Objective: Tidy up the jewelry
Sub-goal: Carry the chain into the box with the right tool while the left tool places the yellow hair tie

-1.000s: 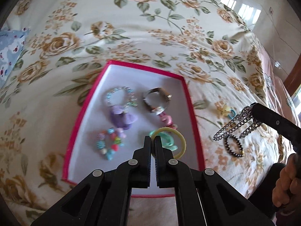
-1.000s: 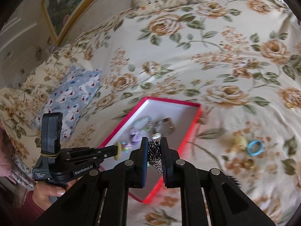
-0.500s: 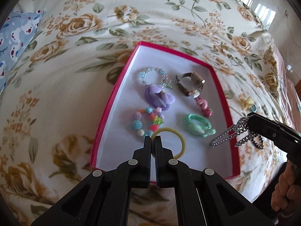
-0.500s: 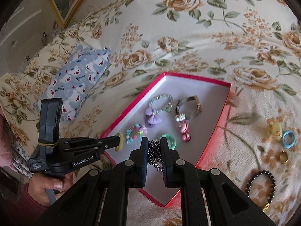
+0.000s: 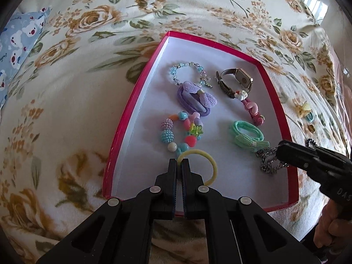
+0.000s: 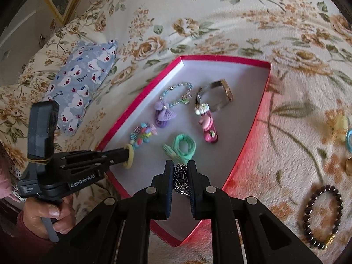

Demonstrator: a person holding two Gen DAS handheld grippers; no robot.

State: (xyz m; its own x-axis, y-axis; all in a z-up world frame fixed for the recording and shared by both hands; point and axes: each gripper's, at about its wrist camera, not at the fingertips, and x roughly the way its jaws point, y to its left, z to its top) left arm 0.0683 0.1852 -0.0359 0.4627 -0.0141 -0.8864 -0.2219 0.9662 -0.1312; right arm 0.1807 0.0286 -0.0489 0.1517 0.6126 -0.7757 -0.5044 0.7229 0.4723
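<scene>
The left gripper [image 5: 181, 165] is shown with its jaws almost fully together, pinched on the rim of a yellow hair tie [image 5: 203, 161], which is held over the near part of the red box [image 5: 123, 123]. The right gripper [image 6: 178, 169] is shown nearly closed as well, clamped on a bunched silver chain [image 6: 180, 177] above the box's near right corner. On the white floor of the box the following are seen: a clear beaded bracelet [image 5: 187, 71] and a watch [image 5: 236, 81] at the far end, a purple bow tie [image 5: 195, 99] and a pink clip [image 5: 253, 110] in the middle, and a coloured bead bracelet [image 5: 178, 132] and a green hair tie [image 5: 248, 135] nearer. Bare floor is left along the near wall and the left wall. The chain hangs just beside the green hair tie and close to the right wall. Outside the box, on the floral bedspread [image 6: 286, 44] to the right, a black bead bracelet [image 6: 323, 215], a gold ring [image 6: 348, 165] and a blue ring [image 6: 349, 139] are seen. A blue cushion [image 6: 81, 83] lies well apart at the far left.
</scene>
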